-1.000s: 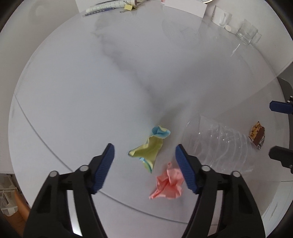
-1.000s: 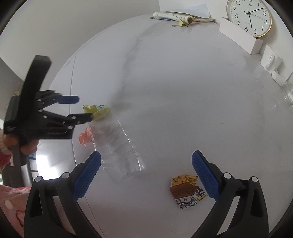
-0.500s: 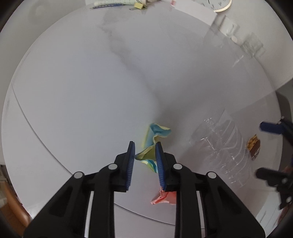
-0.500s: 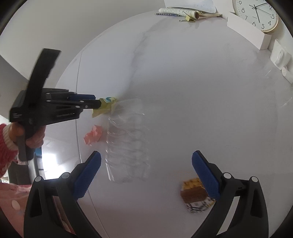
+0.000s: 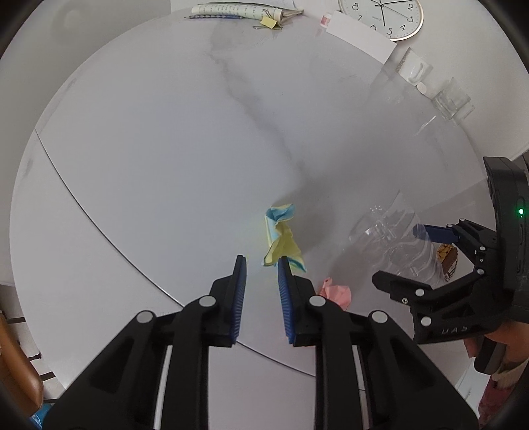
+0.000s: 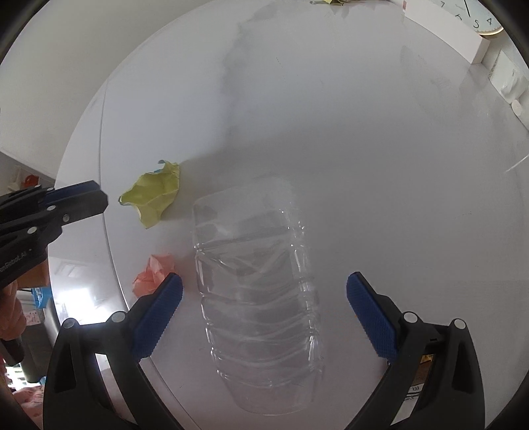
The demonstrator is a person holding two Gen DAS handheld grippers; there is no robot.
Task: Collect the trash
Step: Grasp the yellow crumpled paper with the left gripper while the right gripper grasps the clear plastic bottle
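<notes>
left gripper (image 5: 261, 261): fingers narrowly spread, gripping nothing; yellow paper (image 5: 281, 236) just past tips
right gripper (image 6: 264, 294): fingers wide apart, bottle (image 6: 258, 291) between them
risk: thin bottle crushing, sliding on surface (image 5: 165, 132)

Crumpled note (image 5: 281, 236) lies mid-bench (image 5: 165, 149); paper ball (image 5: 335, 292) nearer, to its right; bottle (image 6: 258, 291) on its side further right; clock (image 5: 383, 16) at far edge.

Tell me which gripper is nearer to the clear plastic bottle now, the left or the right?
Right. The right gripper has its open fingers on either side of the plastic bottle. The left gripper is further away, beside the yellow and blue crumpled paper, with the bottle off to its right.
</notes>
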